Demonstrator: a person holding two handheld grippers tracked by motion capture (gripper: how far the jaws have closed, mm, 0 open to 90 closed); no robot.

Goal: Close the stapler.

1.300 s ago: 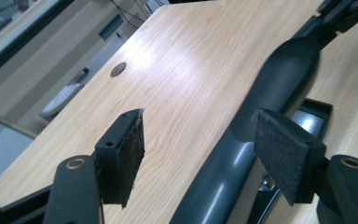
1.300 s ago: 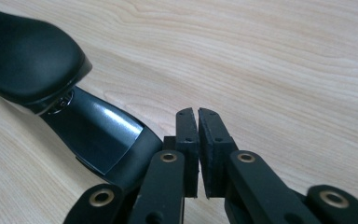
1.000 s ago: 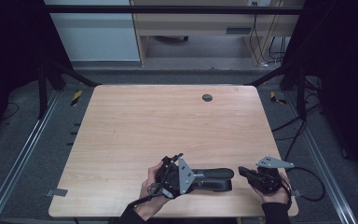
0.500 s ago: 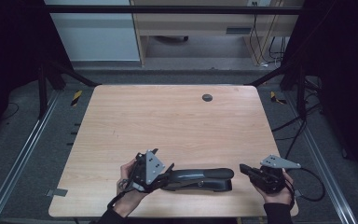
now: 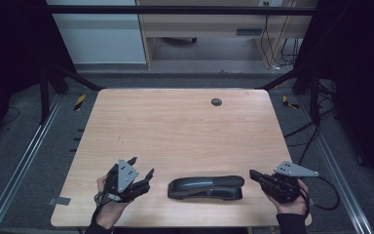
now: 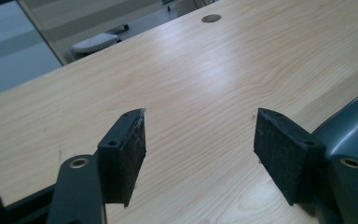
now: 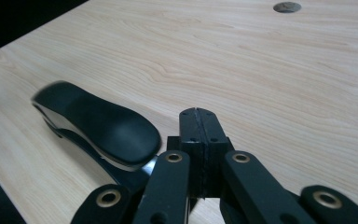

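Note:
A black stapler (image 5: 206, 187) lies flat near the table's front edge, lengthwise left to right. My left gripper (image 5: 141, 165) is a short way left of it, apart from it. Its jaws stand open and have just been closing a little, with nothing between the pads (image 6: 130, 154). In the left gripper view the stapler (image 6: 354, 128) shows beyond the right jaw. My right gripper (image 5: 252, 173) is shut just off the stapler's right end, empty. In the right gripper view my right gripper (image 7: 199, 112) has its pads pressed together beside the stapler (image 7: 98, 123).
The wooden table (image 5: 175, 126) has a round cable grommet (image 5: 216, 102) near its far edge. Metal frame rails (image 5: 24, 161) run along both sides. Both hands sit close to the front edge.
My left gripper has moved left, away from the stapler's left end where it was a second ago. The right gripper has hardly shifted.

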